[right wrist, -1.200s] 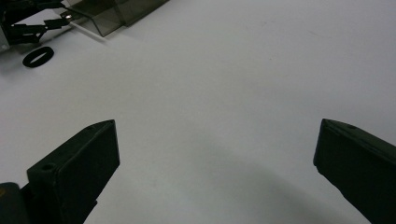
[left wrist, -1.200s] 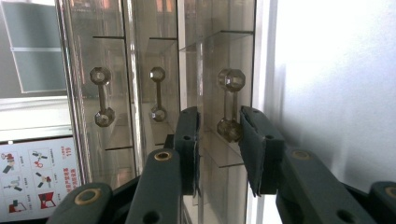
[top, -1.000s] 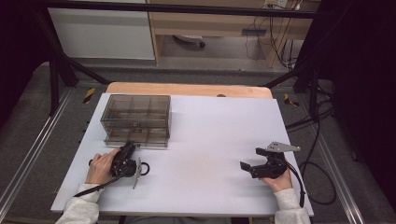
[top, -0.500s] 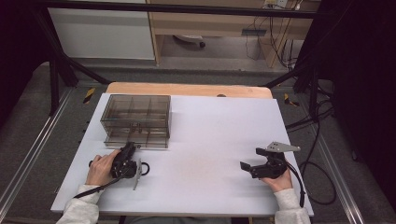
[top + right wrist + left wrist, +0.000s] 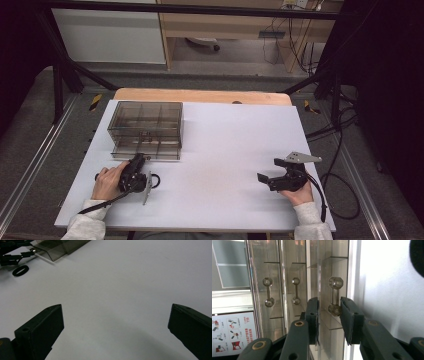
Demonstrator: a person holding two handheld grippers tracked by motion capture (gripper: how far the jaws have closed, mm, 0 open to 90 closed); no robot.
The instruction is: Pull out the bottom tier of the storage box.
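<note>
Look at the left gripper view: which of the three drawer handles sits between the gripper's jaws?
The handle furthest right in that view, on the drawer beside the white table. The left gripper flanks its lower knob; the other two handles stand clear.

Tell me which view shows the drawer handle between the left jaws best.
The left gripper view: the clear handle sits close up between the left gripper's jaws. The high view gives the drawer box small, handle indistinct; the right gripper view catches a box corner.

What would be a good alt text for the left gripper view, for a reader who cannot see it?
The left gripper's two black jaws bracket the lower knob of a clear dumbbell-shaped drawer handle on a transparent drawer cabinet. Two similar handles show to its left, and the white table lies at the right.
</note>
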